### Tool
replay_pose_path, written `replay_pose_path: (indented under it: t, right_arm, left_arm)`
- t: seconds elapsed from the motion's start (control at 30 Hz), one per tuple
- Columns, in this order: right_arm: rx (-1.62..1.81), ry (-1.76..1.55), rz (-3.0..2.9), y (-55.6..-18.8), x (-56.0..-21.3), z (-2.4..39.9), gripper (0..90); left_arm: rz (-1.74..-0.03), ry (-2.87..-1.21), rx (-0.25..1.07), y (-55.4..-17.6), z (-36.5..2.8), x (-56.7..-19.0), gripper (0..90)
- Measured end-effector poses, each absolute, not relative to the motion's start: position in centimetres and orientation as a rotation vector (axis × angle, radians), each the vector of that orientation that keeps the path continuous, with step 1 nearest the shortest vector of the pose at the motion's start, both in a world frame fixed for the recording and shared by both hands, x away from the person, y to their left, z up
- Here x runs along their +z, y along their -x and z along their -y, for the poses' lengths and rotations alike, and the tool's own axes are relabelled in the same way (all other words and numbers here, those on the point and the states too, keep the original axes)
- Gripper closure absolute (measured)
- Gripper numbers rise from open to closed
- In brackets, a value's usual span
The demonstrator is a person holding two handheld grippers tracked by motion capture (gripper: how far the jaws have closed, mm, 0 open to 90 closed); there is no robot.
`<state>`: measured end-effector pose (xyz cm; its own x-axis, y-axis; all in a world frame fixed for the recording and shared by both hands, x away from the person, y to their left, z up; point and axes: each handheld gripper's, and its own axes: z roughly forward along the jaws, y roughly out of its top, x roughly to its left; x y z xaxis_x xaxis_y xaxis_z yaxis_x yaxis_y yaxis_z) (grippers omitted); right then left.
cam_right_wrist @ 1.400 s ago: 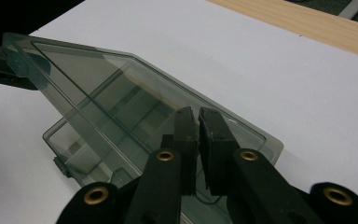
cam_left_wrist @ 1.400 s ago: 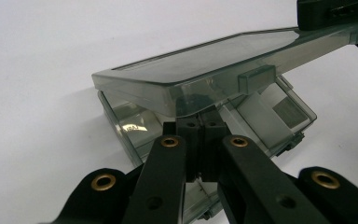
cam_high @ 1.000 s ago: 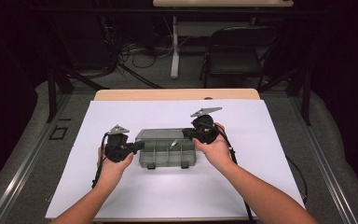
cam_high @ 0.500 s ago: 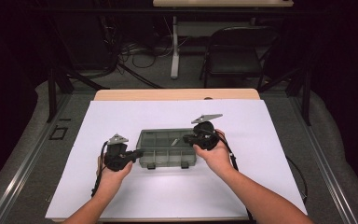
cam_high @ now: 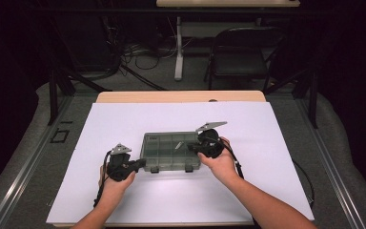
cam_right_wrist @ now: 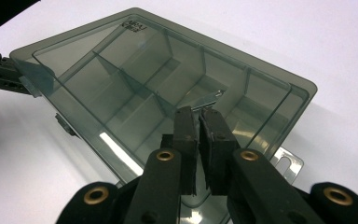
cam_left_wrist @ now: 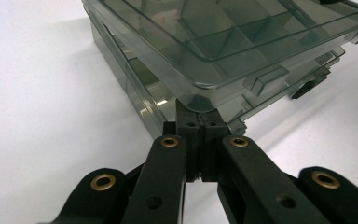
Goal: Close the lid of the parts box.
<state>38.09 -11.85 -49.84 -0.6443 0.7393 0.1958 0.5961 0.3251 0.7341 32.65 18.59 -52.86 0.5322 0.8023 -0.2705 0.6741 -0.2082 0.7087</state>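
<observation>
Has brought the left gripper [cam_high: 140,164] back and down over the last second, from the left end of the smoke-grey compartment box [cam_high: 170,150] to its front left corner. Holds that gripper fully closed, nothing between the jaws, tips [cam_left_wrist: 198,119] tucked just under the rounded corner of the lid. Shows a thin gap there between lid and base, so probably prying upward rather than gripping. Has kept the right gripper [cam_high: 193,147] almost where it was, on top of the box's right end, a touch nearer the front. Holds it narrow, jaws nearly together with a slit between and nothing in it, tips [cam_right_wrist: 198,126] over the clear lid, seemingly pressing down to steady the box. Cannot tell whether they touch the lid. Leaves the box flat on the white sheet of the desk [cam_high: 276,157], near the sheet's middle, compartments apparently empty, two front latches [cam_high: 189,169] sticking out from the front wall. Looks like the start of opening the lid: one end pinned, the opposite corner levered.
</observation>
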Motion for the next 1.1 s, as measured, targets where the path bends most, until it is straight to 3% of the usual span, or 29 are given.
replay_pose_path:
  t: [0.77,1.1]
  right_arm:
    - [1.220,-1.250,-2.413,-37.8,-50.7,12.2,86.0]
    - [1.215,-1.253,-2.413,-37.8,-51.2,12.3,86.0]
  left_arm:
    - [-1.174,-1.965,0.194,-30.4,-19.6,-51.1,89.6]
    - [-1.183,-1.947,0.218,-31.7,-19.5,-50.1,89.6]
